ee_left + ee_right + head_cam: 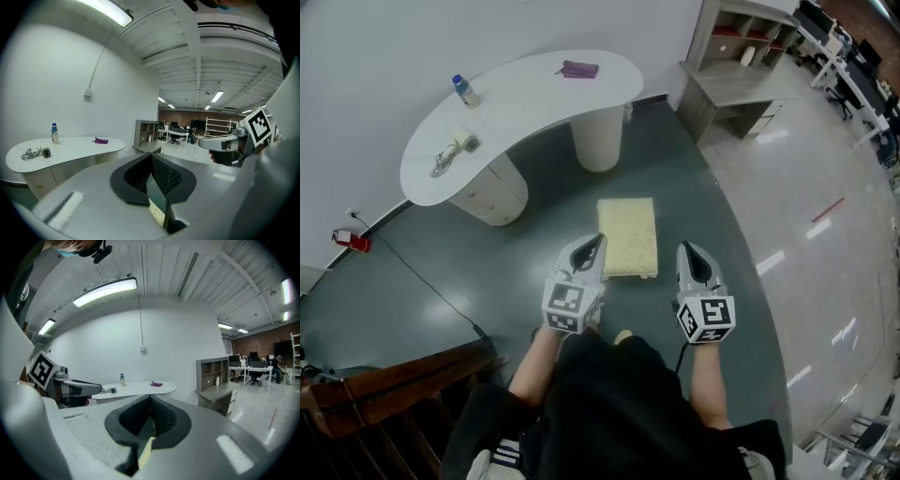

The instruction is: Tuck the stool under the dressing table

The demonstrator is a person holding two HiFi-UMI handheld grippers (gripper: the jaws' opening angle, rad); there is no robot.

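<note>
The stool (628, 236), low with a cream cushion, stands on the dark floor in front of the white kidney-shaped dressing table (520, 108). My left gripper (597, 244) hovers at the stool's near left corner, shut and empty. My right gripper (686, 249) hangs just right of the stool's near end, also shut with nothing in it. In the left gripper view the closed left gripper (151, 157) points toward the table (70, 149), and a sliver of the cushion (157, 213) shows below. The right gripper view shows the shut right gripper (150, 401), the table (138, 388) and a cushion strip (146, 450).
On the table are a bottle (466, 91), a purple item (579, 68) and a small metal object (450, 156). The table rests on two white pedestals (598, 136). A grey shelf desk (736, 80) stands to the right. Dark wooden furniture (394, 384) and a floor cable (427, 281) lie left.
</note>
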